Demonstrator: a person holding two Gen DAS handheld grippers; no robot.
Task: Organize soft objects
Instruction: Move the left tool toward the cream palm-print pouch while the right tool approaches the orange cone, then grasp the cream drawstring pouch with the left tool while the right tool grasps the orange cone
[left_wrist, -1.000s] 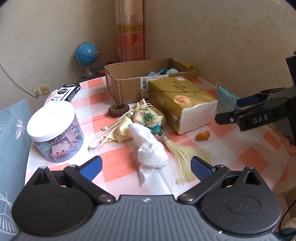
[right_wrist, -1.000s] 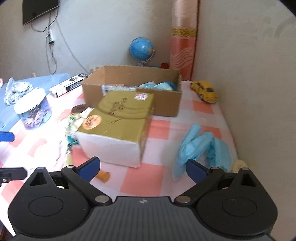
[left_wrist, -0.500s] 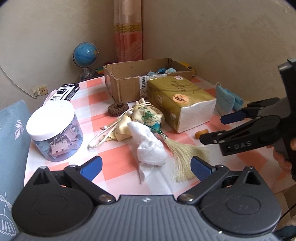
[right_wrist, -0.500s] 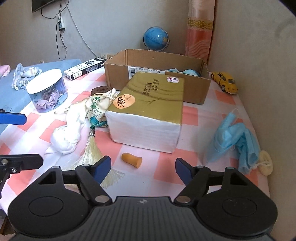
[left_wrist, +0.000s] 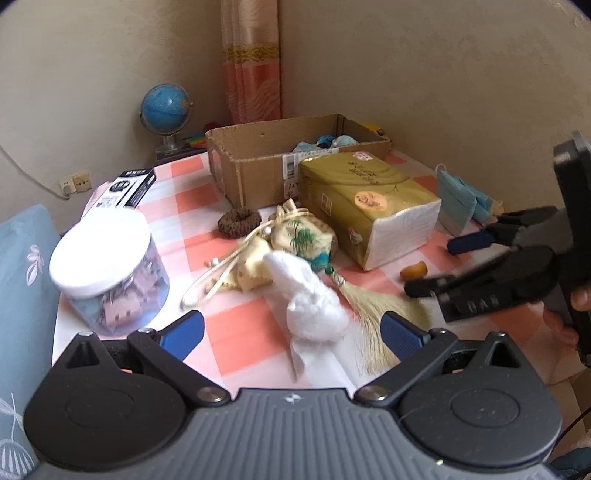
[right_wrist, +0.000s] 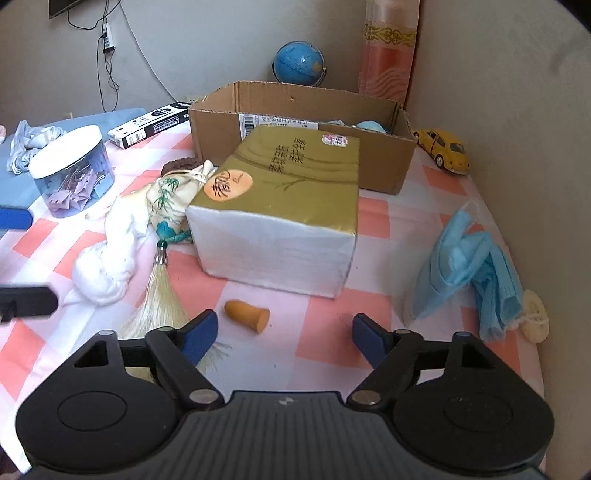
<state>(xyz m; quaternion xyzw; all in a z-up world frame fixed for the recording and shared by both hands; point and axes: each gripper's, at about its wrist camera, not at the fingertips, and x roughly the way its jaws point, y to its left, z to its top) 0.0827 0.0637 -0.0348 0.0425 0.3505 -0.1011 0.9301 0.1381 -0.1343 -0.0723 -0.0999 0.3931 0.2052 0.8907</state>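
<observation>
A knotted white cloth (left_wrist: 314, 306) (right_wrist: 107, 266) lies on the checked tablecloth (left_wrist: 243, 339), beside an embroidered pouch (left_wrist: 303, 236) (right_wrist: 170, 195) with a cream tassel (left_wrist: 373, 314). A gold tissue pack (left_wrist: 365, 203) (right_wrist: 284, 206) sits in front of a cardboard box (left_wrist: 258, 162) (right_wrist: 295, 122). Blue face masks (right_wrist: 469, 266) (left_wrist: 461, 195) lie at the right. An orange earplug (right_wrist: 247, 315) (left_wrist: 413, 271) lies just ahead of my right gripper (right_wrist: 284, 328), which is open and empty. My left gripper (left_wrist: 291, 328) is open and empty, just before the white cloth.
A clear jar of clips (left_wrist: 107, 269) (right_wrist: 70, 177) stands at the left. A black-and-white box (left_wrist: 129, 188), a brown scrunchie (left_wrist: 238, 221), a globe (left_wrist: 166, 107) and a yellow toy car (right_wrist: 443, 147) are also about. A wall runs close along the right.
My right gripper has swung left and come closer to the table, now facing the earplug and tissue pack. My left gripper has barely moved.
</observation>
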